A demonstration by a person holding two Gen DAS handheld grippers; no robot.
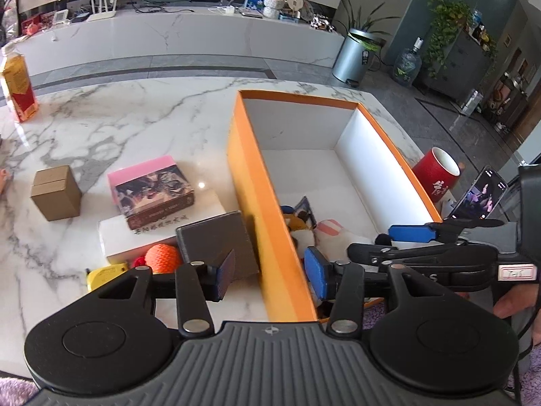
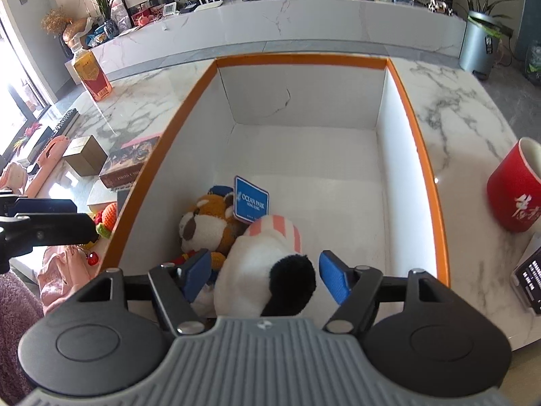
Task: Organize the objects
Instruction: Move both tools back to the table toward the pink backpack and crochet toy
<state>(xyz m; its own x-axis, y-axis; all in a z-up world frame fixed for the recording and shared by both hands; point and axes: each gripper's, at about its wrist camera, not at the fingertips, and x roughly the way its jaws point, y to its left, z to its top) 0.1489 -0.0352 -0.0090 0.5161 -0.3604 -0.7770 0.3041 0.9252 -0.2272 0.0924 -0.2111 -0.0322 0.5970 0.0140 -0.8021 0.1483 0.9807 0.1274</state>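
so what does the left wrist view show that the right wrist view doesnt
Only the left wrist view shows the grey box beside the orange wall, the yellow object near the table's edge, the water jug on the floor, and the left gripper astride the wall with nothing between its fingers.

Only the right wrist view shows the blue Ocean Park tag and the right gripper open around the white plush toy.

Both show the orange storage box, the red mug, the brown carton and the bottle.

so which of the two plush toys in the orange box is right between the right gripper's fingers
The white plush with the black ear and pink-striped hat. It sits between the open right gripper; the brown-and-orange plush lies farther in, by the blue Ocean Park tag.
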